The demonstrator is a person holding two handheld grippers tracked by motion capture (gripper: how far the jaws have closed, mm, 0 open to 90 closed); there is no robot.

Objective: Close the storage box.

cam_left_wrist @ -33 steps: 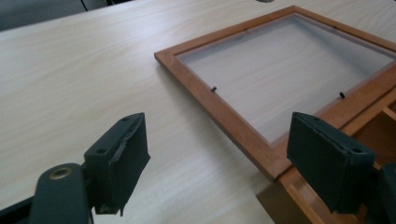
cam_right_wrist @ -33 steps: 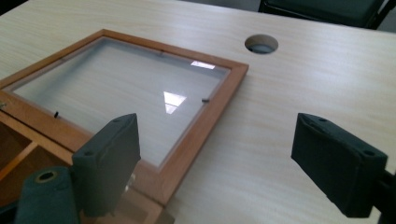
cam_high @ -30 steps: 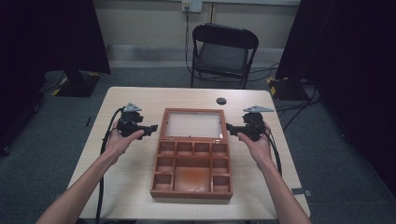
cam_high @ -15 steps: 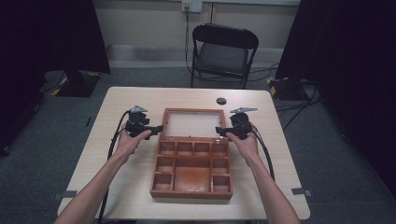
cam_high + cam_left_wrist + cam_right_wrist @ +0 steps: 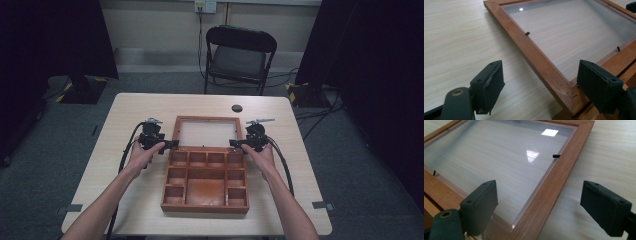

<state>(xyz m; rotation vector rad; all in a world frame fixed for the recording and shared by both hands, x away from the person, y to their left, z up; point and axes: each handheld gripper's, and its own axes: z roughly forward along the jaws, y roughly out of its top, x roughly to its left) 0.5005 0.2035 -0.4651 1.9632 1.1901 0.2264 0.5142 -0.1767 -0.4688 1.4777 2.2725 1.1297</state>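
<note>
High view showed a pale wooden tabletop (image 5: 125, 115) with a brown wooden box (image 5: 205, 184) near its middle, its compartments open to the camera and its glazed lid (image 5: 207, 133) folded back flat on the far side. A small dark round object (image 5: 237, 108) lay on the tabletop beyond the lid, well apart from it, and a black folding chair (image 5: 239, 55) stood on the grey floor behind. Nothing lay between either tool and the lid. Both forearms reached in from the bottom edge, one along each side of the box. The left hand-held gripper (image 5: 169, 145) pointed inward at the lid's left rail near the hinge, and the right hand-held gripper (image 5: 236, 143) mirrored it at the right rail. In the left gripper view, the jaws were spread with the wooden rail (image 5: 541, 65) between them, pads clear of it. In the right gripper view, the jaws likewise straddled the lid's frame corner (image 5: 544, 202) without pressing on it.
</note>
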